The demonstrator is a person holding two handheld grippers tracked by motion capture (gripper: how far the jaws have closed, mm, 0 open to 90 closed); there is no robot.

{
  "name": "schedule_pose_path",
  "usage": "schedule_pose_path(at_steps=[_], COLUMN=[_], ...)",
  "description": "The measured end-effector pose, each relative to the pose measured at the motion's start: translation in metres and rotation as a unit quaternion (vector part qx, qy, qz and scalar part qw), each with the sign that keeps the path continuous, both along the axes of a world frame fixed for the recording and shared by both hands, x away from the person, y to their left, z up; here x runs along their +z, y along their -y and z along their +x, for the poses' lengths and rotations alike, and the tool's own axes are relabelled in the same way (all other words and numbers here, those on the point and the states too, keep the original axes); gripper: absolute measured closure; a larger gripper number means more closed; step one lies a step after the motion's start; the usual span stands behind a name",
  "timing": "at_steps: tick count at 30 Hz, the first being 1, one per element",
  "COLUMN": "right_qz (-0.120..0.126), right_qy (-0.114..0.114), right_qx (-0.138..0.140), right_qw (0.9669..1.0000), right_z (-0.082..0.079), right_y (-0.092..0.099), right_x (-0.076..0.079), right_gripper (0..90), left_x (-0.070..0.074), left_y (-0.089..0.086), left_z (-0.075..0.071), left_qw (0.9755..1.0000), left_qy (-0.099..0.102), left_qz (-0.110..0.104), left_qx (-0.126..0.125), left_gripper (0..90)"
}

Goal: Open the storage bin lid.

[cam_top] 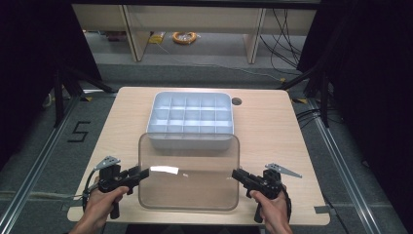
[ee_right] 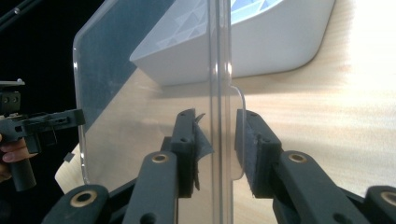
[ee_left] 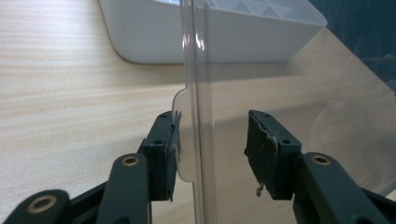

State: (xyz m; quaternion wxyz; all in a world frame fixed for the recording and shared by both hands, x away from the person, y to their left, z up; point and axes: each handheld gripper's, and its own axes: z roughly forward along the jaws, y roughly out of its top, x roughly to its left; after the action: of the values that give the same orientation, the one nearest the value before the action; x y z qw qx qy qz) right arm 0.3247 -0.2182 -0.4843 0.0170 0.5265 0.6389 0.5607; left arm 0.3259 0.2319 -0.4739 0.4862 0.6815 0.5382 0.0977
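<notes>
Clear lid [cam_top: 189, 170]: lay across the near half of the table [cam_top: 272, 126], far edge overlapping the near wall of the white compartment tray [cam_top: 152, 117], likely staged for closing over that tray; could not tell whether rested on the wood or hung just above it. Flanked at its two short sides, left gripper [cam_top: 145, 172] at the left edge, right gripper [cam_top: 234, 173] at the right edge, both aimed inward and roughly level with each other, probably so as to carry the sheet flat without twisting it. Seen in the left gripper view with the left gripper [ee_left: 212, 140] spread wide astride the rim, one pad touching the small rounded tab [ee_left: 180, 100], the other pad well apart from the plastic, so no grip on that side. Seen in the right gripper view with the right gripper [ee_right: 215, 140] drawn in close on both faces at the matching tab [ee_right: 239, 100], torn pad lining brushing the sheet; could not tell whether truly clamped or just near. Judged the tabs the only safe purchase on so thin and slippery an edge. Left bare wood on both sides of the tray and beyond the cable hole [cam_top: 236, 101], plenty of room forward; had little margin at the near table edge, close under the hands
</notes>
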Motion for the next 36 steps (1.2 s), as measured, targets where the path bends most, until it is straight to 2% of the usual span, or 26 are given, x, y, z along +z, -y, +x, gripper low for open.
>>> schedule_pose_path(at_steps=[1, 3, 4, 6, 8, 9, 11, 12, 15, 20, 21, 22, 23, 25, 26, 28, 30, 31, 32, 36], right_qz=[0.006, -0.004, 0.001, 0.007, -0.001, 0.002, -0.002, 0.001, -0.004, -0.011, -0.014, -0.015, -0.020, -0.014, -0.021, -0.022, -0.025, -0.023, -0.032, -0.042], right_qy=[-0.005, -0.003, -0.015, -0.012, -0.012, -0.024, -0.021, -0.029, -0.033, -0.041, -0.043, -0.045, -0.047, -0.057, -0.044, -0.057, -0.056, -0.063, -0.057, -0.049], right_qx=[0.001, 0.004, -0.001, 0.001, 0.002, 0.001, 0.002, -0.001, -0.006, -0.005, -0.006, -0.006, -0.008, -0.003, -0.001, -0.003, -0.004, -0.006, 0.002, 0.003], right_qw=[1.0000, 1.0000, 0.9999, 0.9999, 0.9999, 0.9997, 0.9998, 0.9996, 0.9994, 0.9991, 0.9990, 0.9989, 0.9987, 0.9983, 0.9988, 0.9981, 0.9981, 0.9977, 0.9979, 0.9979], right_z=[0.000, 0.000, -0.001, -0.001, 0.001, 0.000, 0.001, 0.001, 0.002, 0.003, 0.004, 0.004, 0.004, 0.003, 0.004, 0.004, 0.004, 0.004, 0.005, 0.007], right_y=[-0.001, 0.001, -0.001, 0.000, 0.001, 0.001, 0.001, 0.000, 0.000, 0.000, 0.000, 0.000, -0.001, -0.001, 0.000, -0.002, -0.002, -0.003, -0.001, -0.001], right_x=[0.000, -0.003, -0.002, -0.002, -0.006, -0.006, -0.008, -0.008, -0.011, -0.013, -0.013, -0.014, -0.015, -0.014, -0.017, -0.016, -0.018, -0.018, -0.020, -0.024], right_gripper=[69.6, 69.6, 69.6, 69.5, 69.6, 69.5, 69.4, 69.3, 67.9, 66.2, 65.9, 65.5, 65.5, 65.2, 65.2, 64.7, 64.2, 63.8, 63.6, 63.0], left_x=[-0.001, -0.003, -0.004, -0.004, -0.005, -0.006, -0.007, -0.009, -0.011, -0.014, -0.015, -0.015, -0.016, -0.018, -0.018, -0.020, -0.021, -0.022, -0.022, -0.024], left_y=[-0.001, -0.001, -0.001, -0.001, -0.002, -0.001, -0.001, -0.001, 0.000, 0.001, 0.000, -0.002, 0.000, -0.001, -0.002, -0.002, -0.002, -0.002, -0.002, -0.003], left_z=[0.000, 0.001, 0.001, 0.001, 0.001, 0.001, 0.001, 0.001, 0.001, 0.002, 0.003, 0.003, 0.003, 0.004, 0.004, 0.005, 0.006, 0.006, 0.006, 0.007], left_qw=[1.0000, 0.9999, 0.9999, 0.9999, 0.9998, 0.9999, 0.9998, 0.9998, 0.9995, 0.9993, 0.9990, 0.9985, 0.9988, 0.9985, 0.9984, 0.9981, 0.9980, 0.9978, 0.9978, 0.9973], left_qy=[-0.009, -0.011, -0.012, -0.014, -0.015, -0.014, -0.018, -0.019, -0.026, -0.031, -0.035, -0.040, -0.040, -0.047, -0.048, -0.052, -0.053, -0.058, -0.058, -0.065], left_qz=[0.002, -0.003, -0.003, 0.000, 0.001, 0.001, -0.001, -0.003, 0.000, 0.002, 0.003, 0.014, 0.002, 0.000, -0.001, -0.001, -0.001, -0.001, -0.001, 0.000], left_qx=[-0.004, -0.005, -0.005, -0.009, -0.010, -0.006, -0.011, -0.011, -0.020, -0.019, -0.026, -0.036, -0.028, -0.030, -0.031, -0.034, -0.035, -0.033, -0.033, -0.035], left_gripper=[54.3, 54.4, 54.3, 54.3, 54.3, 54.3, 54.1, 54.1, 54.1, 53.6, 53.6, 53.5, 53.4, 53.2, 53.2, 53.0, 53.0, 52.9, 52.8, 52.5])
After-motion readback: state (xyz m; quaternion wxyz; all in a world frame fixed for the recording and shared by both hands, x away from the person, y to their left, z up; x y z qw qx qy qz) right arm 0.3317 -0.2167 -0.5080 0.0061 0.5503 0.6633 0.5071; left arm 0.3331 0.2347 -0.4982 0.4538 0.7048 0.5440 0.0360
